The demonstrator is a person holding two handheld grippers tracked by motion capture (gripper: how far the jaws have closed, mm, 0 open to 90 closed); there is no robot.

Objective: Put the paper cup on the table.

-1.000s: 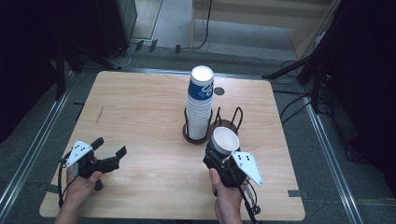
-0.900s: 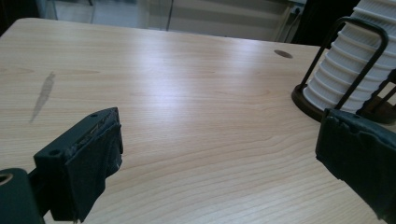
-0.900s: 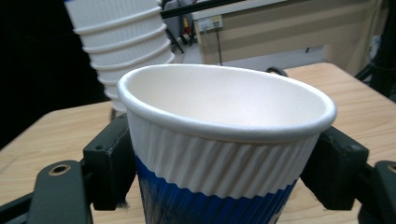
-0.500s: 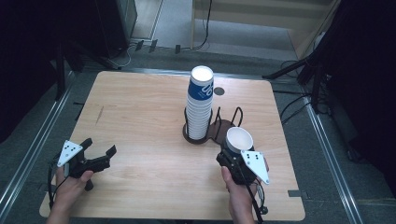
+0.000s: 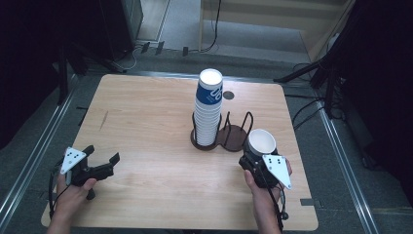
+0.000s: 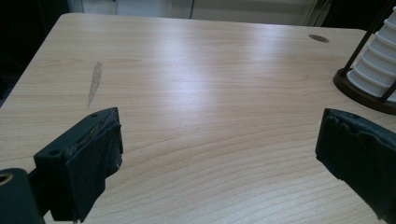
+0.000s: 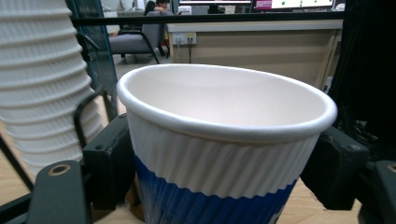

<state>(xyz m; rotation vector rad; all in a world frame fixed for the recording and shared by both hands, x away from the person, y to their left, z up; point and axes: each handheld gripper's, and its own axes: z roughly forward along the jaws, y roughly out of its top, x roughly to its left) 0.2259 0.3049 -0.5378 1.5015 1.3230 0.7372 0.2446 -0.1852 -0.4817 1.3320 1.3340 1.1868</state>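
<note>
Wooden tabletop [image 5: 146, 122] carries it all. Nearest, left claw [image 5: 108, 164] idle, jaws spread, nothing between them. Right claw [image 5: 254, 157] pinches one upright paper cup [image 5: 262, 141] just beside the holder's empty slot [image 5: 235, 136]. Behind, cup stack [image 5: 208, 109] fills the other slot. One cup separated, looks like; its placing remains, probably.

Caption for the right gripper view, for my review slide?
Right gripper clamps an upright, empty white-and-blue ribbed paper cup beside the stack of cups.

Left gripper [image 5: 103, 165] jaws wide, right gripper [image 5: 254, 157] jaws clamped.
</note>
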